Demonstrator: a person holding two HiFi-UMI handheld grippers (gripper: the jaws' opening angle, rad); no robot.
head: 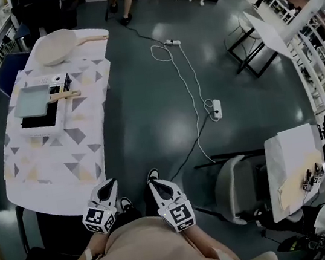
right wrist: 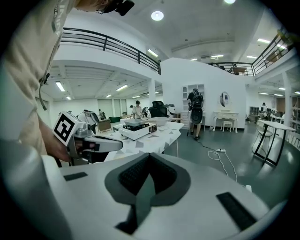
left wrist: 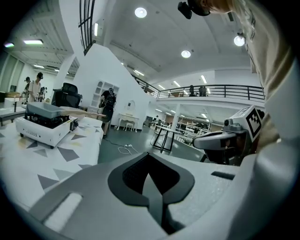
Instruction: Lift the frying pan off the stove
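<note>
Approach looks barely begun: the frying pan (head: 34,100) sits on the stove (head: 43,119) towards the far end of the table (head: 52,168), at about eleven o'clock from the person in the head view, its wooden handle (head: 64,96) pointing to three o'clock. The left claw (head: 107,189) and right claw (head: 156,185) hang side by side near the waist, well apart from the pan. Both aim forward and slightly down, each with jaws together on nothing. Next, I judge, one claw must reach the handle and open before clamping.

Patterned table (head: 55,168): stove (head: 38,123), round pan (head: 54,47)
</note>
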